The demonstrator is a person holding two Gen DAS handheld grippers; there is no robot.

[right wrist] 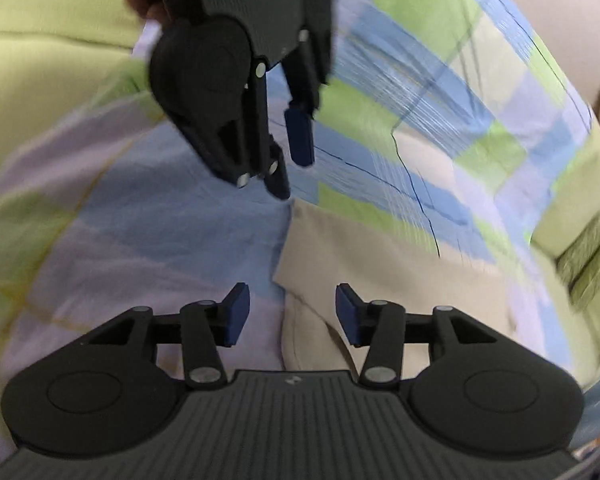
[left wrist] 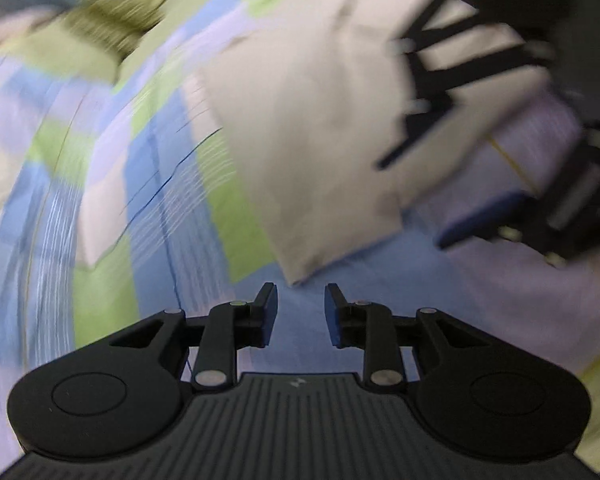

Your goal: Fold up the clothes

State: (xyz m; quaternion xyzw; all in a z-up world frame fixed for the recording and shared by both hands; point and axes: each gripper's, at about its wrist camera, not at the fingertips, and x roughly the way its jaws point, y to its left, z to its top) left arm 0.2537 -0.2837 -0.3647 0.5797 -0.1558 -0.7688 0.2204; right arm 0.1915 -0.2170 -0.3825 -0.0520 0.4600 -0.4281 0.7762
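The left wrist view shows the beige garment (left wrist: 308,128) almost whole — a pale folded slab lying on the checked bedsheet (left wrist: 160,208) of blue, green and lilac, one corner pointing toward the camera. It also catches an olive-green cloth (left wrist: 108,24), blurred, at the far upper left. The left gripper (left wrist: 301,312) hangs just short of that corner, its blue pads spread apart with nothing between them. At the right edge the right gripper (left wrist: 456,200) reaches in over the garment's far side, streaked by motion.

The right wrist view gives only the garment's near edge (right wrist: 380,264), but shows what the other cannot: the right gripper (right wrist: 292,316) with jaws spread, poised over that beige edge without pinching it. Ahead, the left gripper (right wrist: 296,160) points down at the bedsheet (right wrist: 160,240) just beside the garment's corner, pads apart. A green patterned cloth (right wrist: 588,260) lies at the right.

No container appears in either view.
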